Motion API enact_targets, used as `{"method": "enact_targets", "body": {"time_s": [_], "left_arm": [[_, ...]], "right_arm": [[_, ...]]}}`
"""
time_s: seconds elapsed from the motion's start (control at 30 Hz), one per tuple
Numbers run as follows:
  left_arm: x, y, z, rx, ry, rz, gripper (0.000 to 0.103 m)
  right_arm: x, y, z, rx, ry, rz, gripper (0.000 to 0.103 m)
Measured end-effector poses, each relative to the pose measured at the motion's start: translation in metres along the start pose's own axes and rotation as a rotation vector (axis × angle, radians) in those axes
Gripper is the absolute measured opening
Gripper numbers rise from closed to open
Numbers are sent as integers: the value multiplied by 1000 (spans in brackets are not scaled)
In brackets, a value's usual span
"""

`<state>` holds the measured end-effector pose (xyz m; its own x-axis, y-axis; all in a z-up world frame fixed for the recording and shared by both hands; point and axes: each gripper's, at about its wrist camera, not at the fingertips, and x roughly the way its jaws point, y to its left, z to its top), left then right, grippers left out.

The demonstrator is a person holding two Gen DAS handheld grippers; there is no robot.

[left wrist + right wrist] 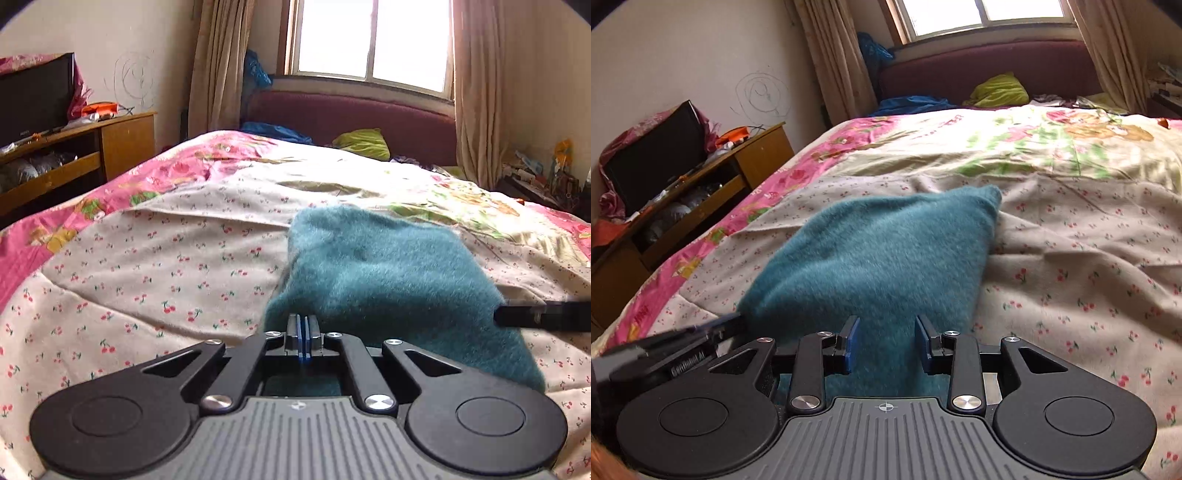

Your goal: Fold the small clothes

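A fuzzy teal garment (388,280) lies folded on the cherry-print bedspread (147,280); it also shows in the right wrist view (879,258). My left gripper (303,332) is shut at the garment's near left edge; whether cloth is pinched between the pads is not clear. It shows from the side in the right wrist view (713,328). My right gripper (886,343) is open, its jaws straddling the garment's near edge. A finger of it enters the left wrist view (539,315) at the garment's right edge.
The bedspread (1071,258) is wrinkled. A maroon headboard (351,118) with a green pillow (364,143) and blue cloth (273,131) is at the far end. A wooden TV stand (74,155) stands left of the bed, a cluttered table (535,177) right.
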<state>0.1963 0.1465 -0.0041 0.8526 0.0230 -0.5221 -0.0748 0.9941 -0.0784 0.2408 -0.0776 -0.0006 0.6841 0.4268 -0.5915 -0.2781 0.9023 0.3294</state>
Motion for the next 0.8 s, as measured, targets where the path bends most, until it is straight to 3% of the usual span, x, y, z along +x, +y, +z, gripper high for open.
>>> {"method": "enact_targets", "body": {"time_s": [0.13,0.23,0.33,0.6,0.7,0.8], "left_arm": [[18,-17,17,50,-4,-28,19],[51,-23,18,87,69,-11,18],[63,-26,15,154,87,8,18],[33,-33,23,174,80,-5,18],[24,-41,21,210,73,-19,18],[33,-44,12,242,133,-15,18]], "right_arm": [[15,-1,-16,16,31,-24,33],[21,-7,-17,64,50,-10,33],[21,-3,-21,18,61,-14,33],[-10,2,-18,15,14,-59,33],[-2,5,-24,-13,29,-100,33],[14,5,-30,-14,66,-113,33]]}}
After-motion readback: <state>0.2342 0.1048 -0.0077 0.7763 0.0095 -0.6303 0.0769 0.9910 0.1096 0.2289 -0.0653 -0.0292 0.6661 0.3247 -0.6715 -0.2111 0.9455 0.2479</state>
